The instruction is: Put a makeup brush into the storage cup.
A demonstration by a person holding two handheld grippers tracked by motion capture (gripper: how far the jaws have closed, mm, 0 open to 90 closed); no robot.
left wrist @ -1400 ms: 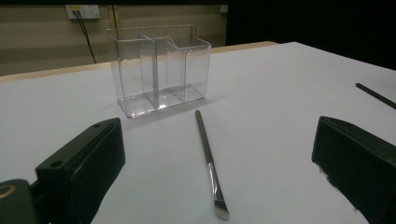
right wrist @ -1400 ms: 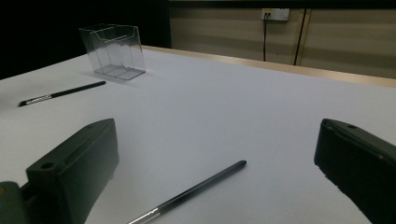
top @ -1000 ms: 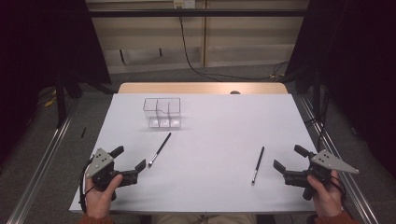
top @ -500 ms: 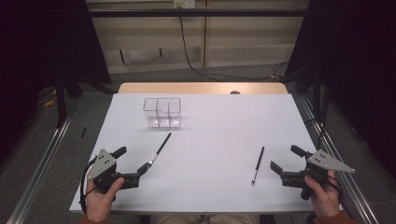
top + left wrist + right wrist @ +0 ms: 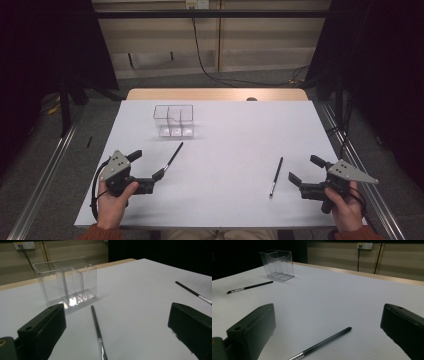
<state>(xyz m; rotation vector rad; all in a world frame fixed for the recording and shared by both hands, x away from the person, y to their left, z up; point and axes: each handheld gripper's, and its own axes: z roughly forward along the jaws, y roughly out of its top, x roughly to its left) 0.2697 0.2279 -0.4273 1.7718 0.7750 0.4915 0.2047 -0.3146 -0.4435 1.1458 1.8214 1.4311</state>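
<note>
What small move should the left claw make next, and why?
Probably ease the left claw forward and down around the near brush and close. Its jaws stand open, the brush lies flat between them, untouched, just ahead.

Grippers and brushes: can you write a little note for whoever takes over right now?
Left gripper: open, holding nothing, jaws either side of the near end of the left brush.
Right gripper: open, holding nothing, just right of the right brush.
Both brushes lie flat on the white table. The clear organizer stands at the far left with nothing in it.
Done: nothing picked up yet.
Left: probably grip each brush and stand it in the organizer.
</note>
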